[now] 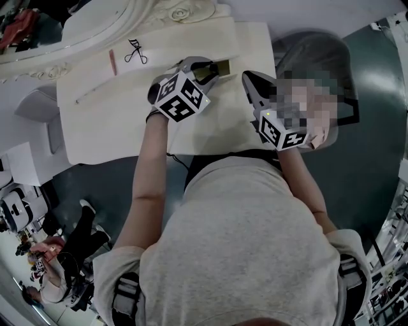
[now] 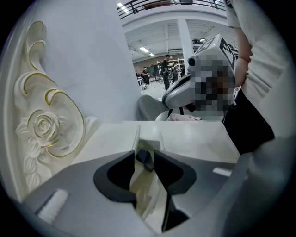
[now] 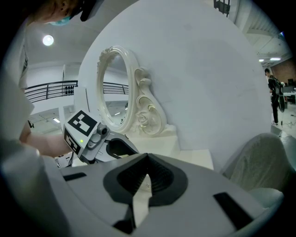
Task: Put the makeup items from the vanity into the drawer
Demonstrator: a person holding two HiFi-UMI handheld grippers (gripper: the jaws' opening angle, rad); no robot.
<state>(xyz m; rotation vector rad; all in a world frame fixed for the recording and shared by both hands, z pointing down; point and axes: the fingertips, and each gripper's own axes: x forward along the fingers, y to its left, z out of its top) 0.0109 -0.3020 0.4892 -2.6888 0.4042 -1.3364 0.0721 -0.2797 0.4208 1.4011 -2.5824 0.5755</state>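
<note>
Over the open drawer [image 1: 223,66], whose inside is olive, my left gripper [image 1: 213,71] hangs at the back of the white vanity top [image 1: 115,121]. In the left gripper view a small dark makeup item [image 2: 144,159] sits between the tips of that gripper [image 2: 144,155], loosely, with a sliver of space on its left side. The drawer [image 2: 138,190] lies right under the jaws. My right gripper [image 1: 252,84] hovers beside the vanity's right edge, its ribbed pads [image 3: 157,178] closed together on nothing. A black eyelash curler [image 1: 135,52], a pink pencil [image 1: 111,62] and a thin stick [image 1: 95,90] lie at the back left.
The carved mirror frame [image 1: 178,11] rises behind the vanity top; its rose carving [image 2: 44,127] is close on the left gripper's left. A grey chair [image 1: 319,54] stands to the right. Other people [image 1: 54,255] are on the floor below left.
</note>
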